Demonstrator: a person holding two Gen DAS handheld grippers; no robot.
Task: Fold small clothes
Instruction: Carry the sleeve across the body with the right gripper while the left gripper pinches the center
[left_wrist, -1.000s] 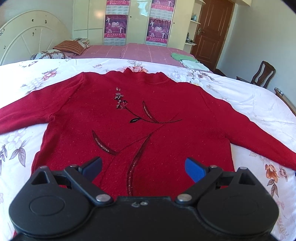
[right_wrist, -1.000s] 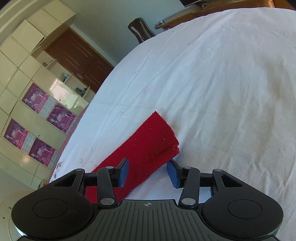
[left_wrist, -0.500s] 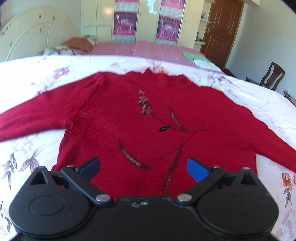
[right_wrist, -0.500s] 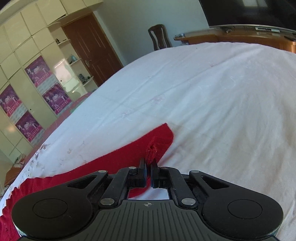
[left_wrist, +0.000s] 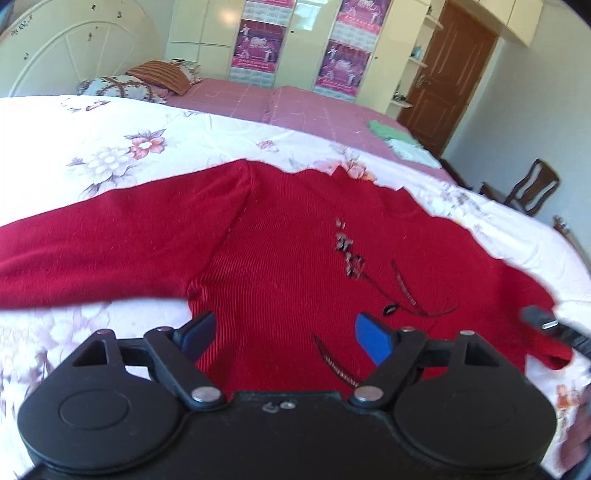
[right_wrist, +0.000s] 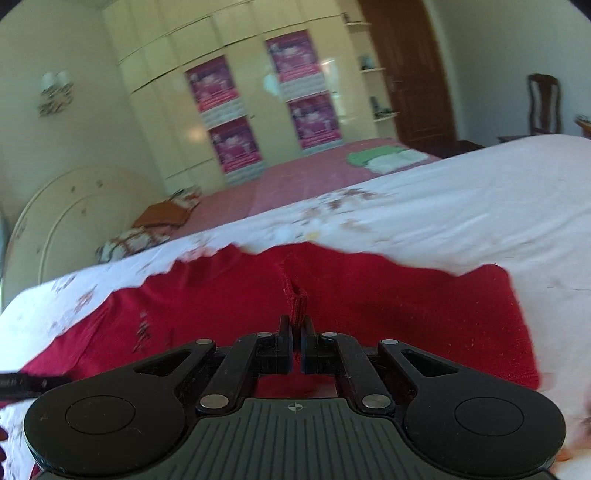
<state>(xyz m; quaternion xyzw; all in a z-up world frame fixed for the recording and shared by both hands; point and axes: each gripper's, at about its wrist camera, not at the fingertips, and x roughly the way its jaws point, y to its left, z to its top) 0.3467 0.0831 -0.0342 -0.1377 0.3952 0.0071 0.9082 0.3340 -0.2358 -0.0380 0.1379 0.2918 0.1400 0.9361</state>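
Note:
A red knit sweater (left_wrist: 295, 251) with dark embroidery lies front up on a floral bedsheet (left_wrist: 110, 155). My left gripper (left_wrist: 284, 334) is open and empty, just above the sweater's lower left body near the armpit. The left sleeve (left_wrist: 92, 254) stretches out flat to the left. My right gripper (right_wrist: 295, 328) is shut on the right sleeve's cuff (right_wrist: 297, 301) and holds it lifted over the sweater body (right_wrist: 221, 306). The right gripper's tip shows at the right edge of the left wrist view (left_wrist: 543, 321).
A pink-covered bed (left_wrist: 295, 107) with pillows (left_wrist: 159, 75) and folded green clothes (left_wrist: 399, 138) lies beyond. A wardrobe (right_wrist: 258, 110), a brown door (left_wrist: 454, 74) and a wooden chair (left_wrist: 532, 188) stand at the back and right.
My right gripper closed on the sleeve cuff, lifted it and carried it inward over the sweater body. My left gripper shifted left toward the armpit and stayed open.

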